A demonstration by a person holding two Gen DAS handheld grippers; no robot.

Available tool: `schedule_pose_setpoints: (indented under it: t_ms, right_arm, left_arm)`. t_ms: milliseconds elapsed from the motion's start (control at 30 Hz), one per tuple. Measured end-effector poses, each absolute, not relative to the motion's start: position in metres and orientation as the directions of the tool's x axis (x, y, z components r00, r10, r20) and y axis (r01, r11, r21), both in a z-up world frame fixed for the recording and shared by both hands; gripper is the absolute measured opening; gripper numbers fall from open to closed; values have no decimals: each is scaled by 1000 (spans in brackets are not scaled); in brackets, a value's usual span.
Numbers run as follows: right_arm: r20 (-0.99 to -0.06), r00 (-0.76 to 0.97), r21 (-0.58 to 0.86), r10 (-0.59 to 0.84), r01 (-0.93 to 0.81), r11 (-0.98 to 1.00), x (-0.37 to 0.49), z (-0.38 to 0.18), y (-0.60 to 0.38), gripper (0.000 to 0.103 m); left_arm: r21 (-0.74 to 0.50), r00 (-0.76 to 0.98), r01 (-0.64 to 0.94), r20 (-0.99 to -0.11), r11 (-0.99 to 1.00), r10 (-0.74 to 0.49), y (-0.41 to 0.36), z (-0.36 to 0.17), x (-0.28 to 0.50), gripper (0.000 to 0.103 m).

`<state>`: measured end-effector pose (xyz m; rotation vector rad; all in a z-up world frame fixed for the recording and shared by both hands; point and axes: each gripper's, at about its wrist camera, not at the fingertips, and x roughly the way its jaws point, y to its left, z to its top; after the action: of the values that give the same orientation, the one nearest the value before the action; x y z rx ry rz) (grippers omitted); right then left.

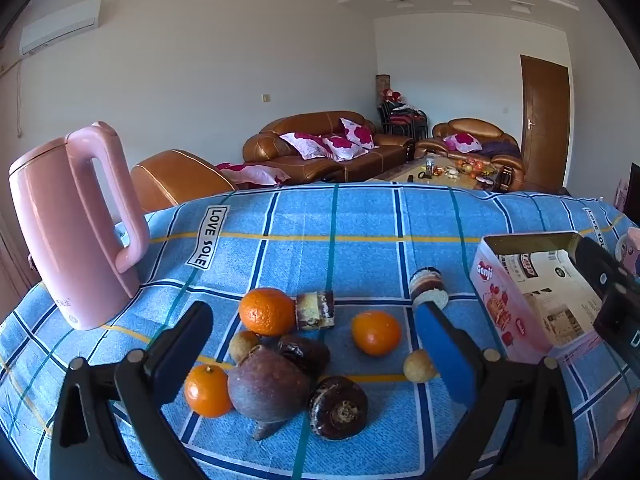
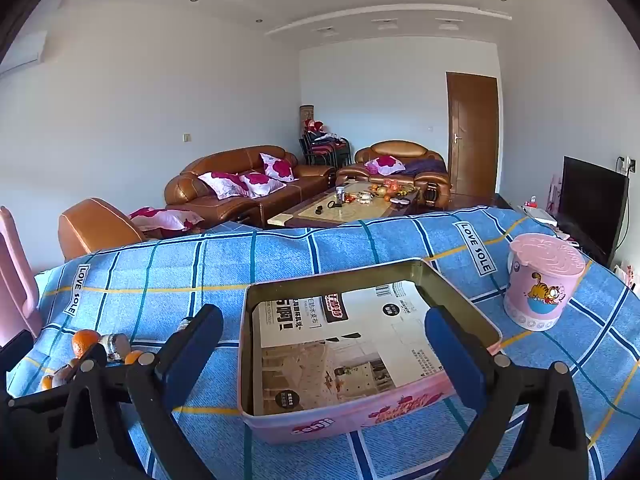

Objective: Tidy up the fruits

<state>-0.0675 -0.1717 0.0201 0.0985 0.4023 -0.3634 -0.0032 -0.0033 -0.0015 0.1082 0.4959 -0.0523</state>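
Left gripper [image 1: 316, 340]: your fingers stand wide apart and hold nothing; they hover above the fruit pile on the bench [image 1: 360, 220].
Right gripper [image 2: 320, 340]: your fingers are also wide apart and empty; they hover over the near part of the pink tin box [image 2: 360, 420].
Fruits: you have three oranges, one far [image 1: 267, 311], one at the right [image 1: 376, 333], one near left [image 1: 207, 390]. A big purple-brown fruit [image 1: 267, 386] lies in the middle, touching the near-left orange.
Small fruits: one small brown fruit [image 1: 243, 345] sits just beside the far orange; another [image 1: 418, 365] lies beside your right finger.
Cake pieces: one roll [image 1: 316, 310] touches the far orange; a dark round one [image 1: 338, 407] lies near.
Tin box: it is open, on the right of the fruits, with printed paper inside.
Kettle [image 1: 76, 224]: pink, upright, far left.
Pink cup [image 2: 542, 280]: right of the box, well apart.
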Motion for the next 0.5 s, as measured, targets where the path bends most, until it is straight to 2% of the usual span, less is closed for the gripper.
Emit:
schedule_pose_setpoints:
  t_ms: [500]
  right_arm:
    - [-397, 859, 31, -322, 364, 931, -69, 20, -173, 102]
  left_arm:
    - [69, 875, 96, -481, 993, -52, -1, 2, -5, 103]
